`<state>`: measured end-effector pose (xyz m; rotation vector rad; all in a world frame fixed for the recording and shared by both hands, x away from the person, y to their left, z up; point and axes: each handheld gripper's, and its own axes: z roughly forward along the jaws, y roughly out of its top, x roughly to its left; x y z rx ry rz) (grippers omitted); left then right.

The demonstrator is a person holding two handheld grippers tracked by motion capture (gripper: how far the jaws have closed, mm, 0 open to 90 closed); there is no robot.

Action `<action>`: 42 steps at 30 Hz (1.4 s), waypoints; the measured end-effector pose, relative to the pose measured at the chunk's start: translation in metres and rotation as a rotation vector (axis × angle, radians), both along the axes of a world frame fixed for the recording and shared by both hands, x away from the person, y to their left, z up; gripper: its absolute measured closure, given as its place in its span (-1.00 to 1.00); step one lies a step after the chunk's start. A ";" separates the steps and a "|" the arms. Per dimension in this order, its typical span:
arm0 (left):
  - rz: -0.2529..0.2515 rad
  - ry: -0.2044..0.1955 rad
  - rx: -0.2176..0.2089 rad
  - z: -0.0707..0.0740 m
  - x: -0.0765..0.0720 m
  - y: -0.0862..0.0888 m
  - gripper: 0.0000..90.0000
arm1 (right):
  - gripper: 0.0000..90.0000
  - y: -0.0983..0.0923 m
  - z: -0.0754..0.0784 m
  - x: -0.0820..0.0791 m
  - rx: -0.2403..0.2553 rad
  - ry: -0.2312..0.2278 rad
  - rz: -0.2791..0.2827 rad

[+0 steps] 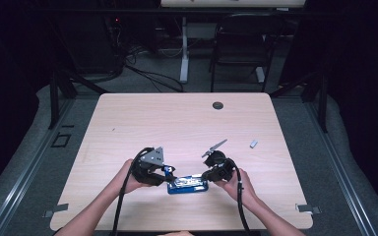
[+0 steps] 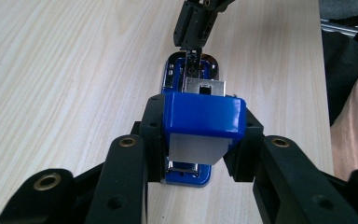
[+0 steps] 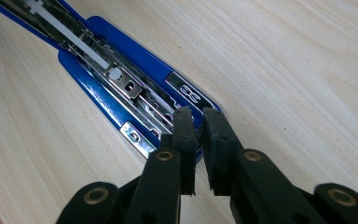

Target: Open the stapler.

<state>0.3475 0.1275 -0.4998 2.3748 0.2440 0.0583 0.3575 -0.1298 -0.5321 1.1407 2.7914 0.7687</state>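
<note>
Showing blue on the stapler cover and base, with shiny silver metal inside and a pale grey strip. Showing pale wood grain on the tabletop. Showing black on both grippers' jaws, with brass-coloured rivets.

A pale wooden table carries a blue stapler near its front edge, a small grey piece toward the right edge, and a round grommet near the back edge.
</note>
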 end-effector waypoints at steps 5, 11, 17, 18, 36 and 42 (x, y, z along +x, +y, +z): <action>-0.003 0.006 0.005 0.001 0.000 0.001 0.46 | 0.80 0.006 0.002 0.001 -0.021 -0.030 0.042; -0.008 0.003 0.017 0.001 0.000 0.002 0.46 | 0.81 0.006 0.001 0.002 -0.007 -0.028 0.066; -0.015 -0.002 0.025 0.000 0.000 0.003 0.46 | 0.81 0.004 -0.003 0.003 -0.007 -0.025 0.068; -0.012 0.003 0.027 0.001 0.000 0.004 0.46 | 0.81 0.004 -0.003 0.003 -0.009 -0.025 0.070; -0.017 0.029 0.024 -0.004 0.002 0.019 0.46 | 0.82 0.006 0.001 -0.002 -0.003 -0.072 0.074; -0.020 0.023 0.029 -0.002 0.002 0.018 0.46 | 0.82 0.007 0.007 -0.003 -0.015 -0.095 0.097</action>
